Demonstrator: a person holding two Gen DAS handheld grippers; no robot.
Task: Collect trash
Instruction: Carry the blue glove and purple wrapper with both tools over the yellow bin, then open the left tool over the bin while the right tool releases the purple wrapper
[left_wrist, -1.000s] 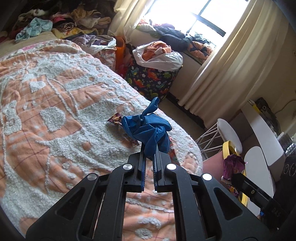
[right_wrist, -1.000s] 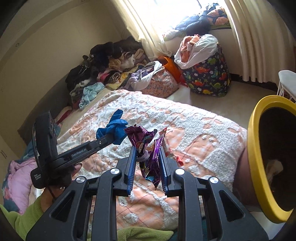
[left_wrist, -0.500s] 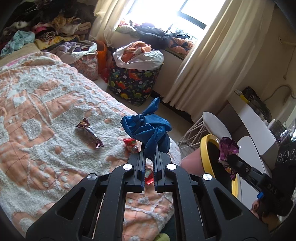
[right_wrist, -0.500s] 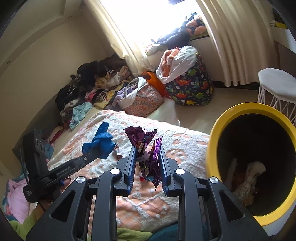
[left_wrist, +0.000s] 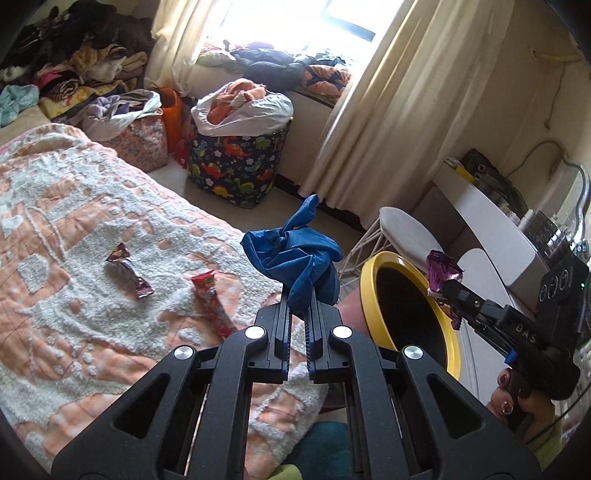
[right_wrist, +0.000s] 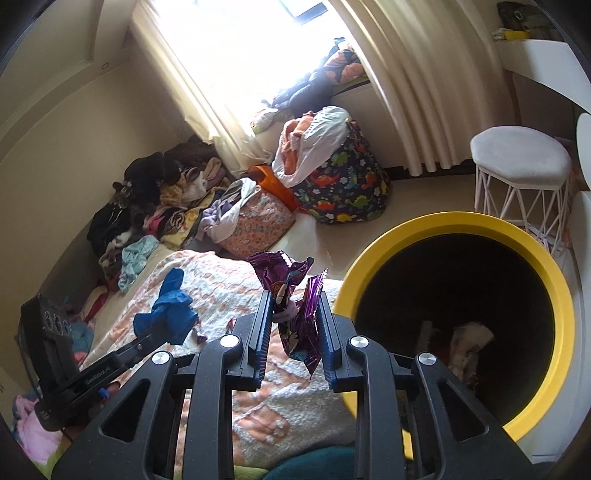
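Observation:
My left gripper is shut on a crumpled blue glove, held above the bed's foot corner. The same blue glove shows at left in the right wrist view. My right gripper is shut on crinkled purple wrappers, just left of the yellow-rimmed bin. In the left wrist view those purple wrappers hang over the bin's rim. Some trash lies at the bin's dark bottom. A brown candy wrapper and a red wrapper lie on the orange-and-white bedspread.
A dinosaur-print laundry basket full of clothes stands by the window. A white wire stool is behind the bin, a white desk beyond it. Clothes piles line the far wall. A hand holds the right gripper.
Both grippers have swung from over the bed toward the yellow bin, which now fills the right of the right wrist view. The grips on glove and wrappers are unchanged.

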